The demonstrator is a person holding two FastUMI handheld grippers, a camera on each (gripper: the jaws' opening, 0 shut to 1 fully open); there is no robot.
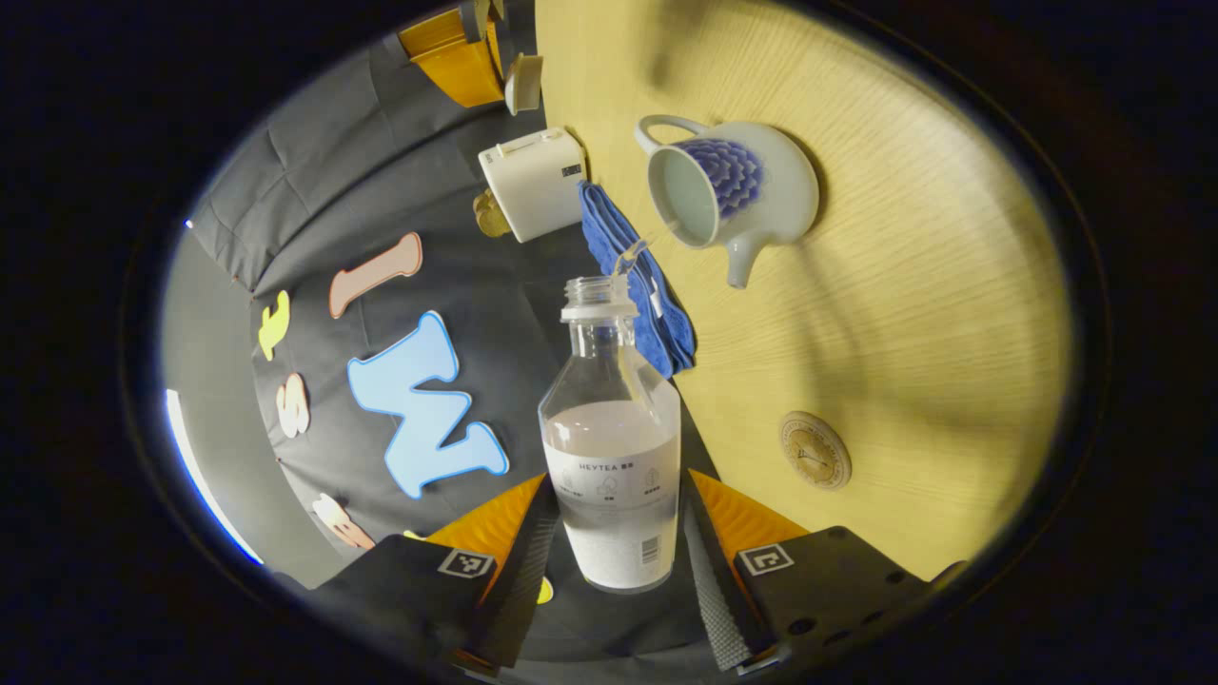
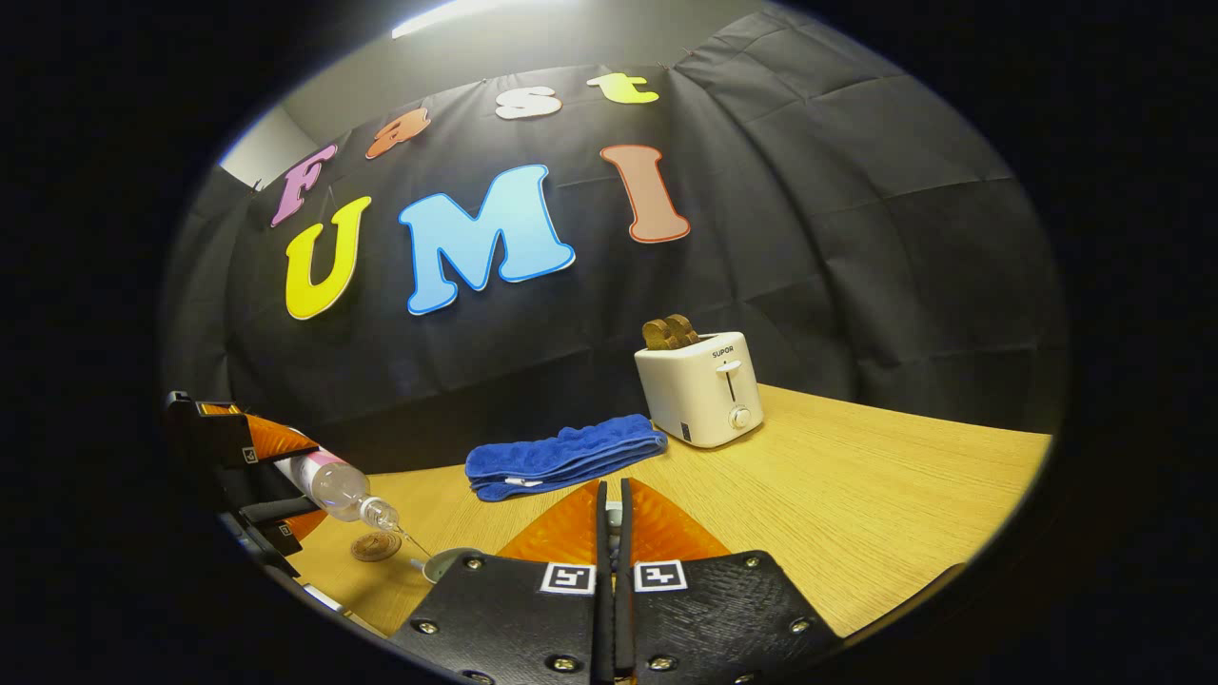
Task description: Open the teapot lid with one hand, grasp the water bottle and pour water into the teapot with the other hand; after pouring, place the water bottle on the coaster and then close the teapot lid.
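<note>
The left gripper (image 1: 614, 557) clamped the clear plastic water bottle (image 1: 614, 457), pouring toward the white blue-flowered teapot (image 1: 733, 185) at one o'clock; a steady tilt seemed wise. The right gripper (image 2: 609, 514) looked nearly closed; whether it held the lid I couldn't tell.

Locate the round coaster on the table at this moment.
In the left gripper view, the coaster lies bare on the wooden table, right of the water bottle and apart from the teapot.

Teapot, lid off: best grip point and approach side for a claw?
Probably the loop handle of the teapot, approached from the handle side, opposite the spout, with the claw closing across the thin loop. The body is broad and rounded, likely too wide to pinch, and the open mouth is taking water from the tilted water bottle, so stay off the rim.
</note>
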